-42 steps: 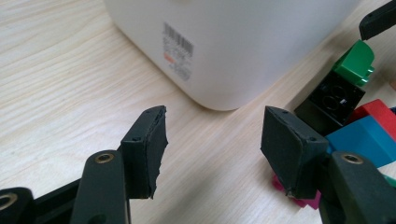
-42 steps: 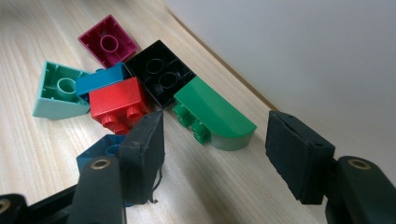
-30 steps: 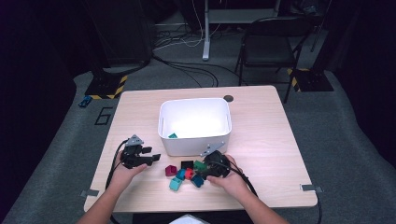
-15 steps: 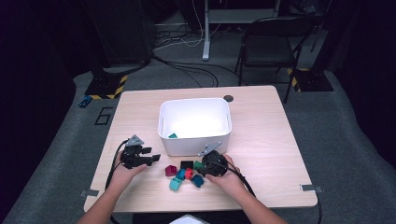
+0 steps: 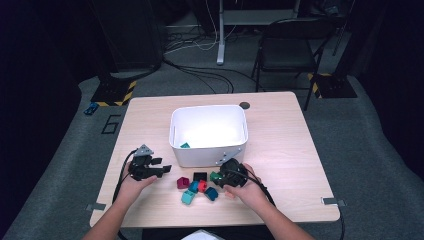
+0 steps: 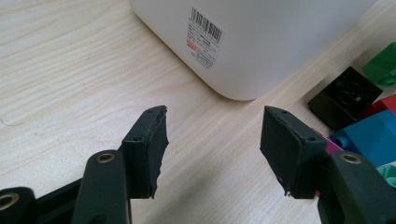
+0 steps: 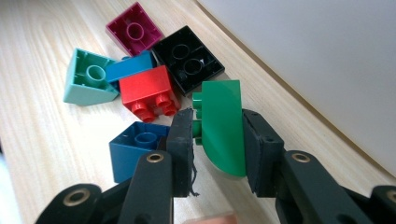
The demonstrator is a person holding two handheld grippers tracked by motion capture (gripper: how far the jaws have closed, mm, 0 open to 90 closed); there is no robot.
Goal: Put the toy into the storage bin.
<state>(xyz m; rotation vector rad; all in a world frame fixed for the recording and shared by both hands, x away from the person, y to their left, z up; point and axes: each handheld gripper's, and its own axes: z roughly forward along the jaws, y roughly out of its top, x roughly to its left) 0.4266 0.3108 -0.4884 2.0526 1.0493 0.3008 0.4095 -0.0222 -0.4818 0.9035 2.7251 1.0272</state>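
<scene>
Between the pads of the right gripper [image 7: 217, 140] a green block [image 7: 223, 127] was clamped, the jaws having just closed on it, low over the table [image 5: 280, 130] beside the white bin [image 5: 209, 134]. Just beyond it a red block [image 7: 148, 92], a black block [image 7: 187, 58], a blue block [image 7: 133, 150], a teal block [image 7: 88, 78] and a magenta block [image 7: 134, 30] were clustered. Farther left, the left gripper [image 6: 212, 142] was held with jaws apart and nothing between them, near the bin's corner.
</scene>
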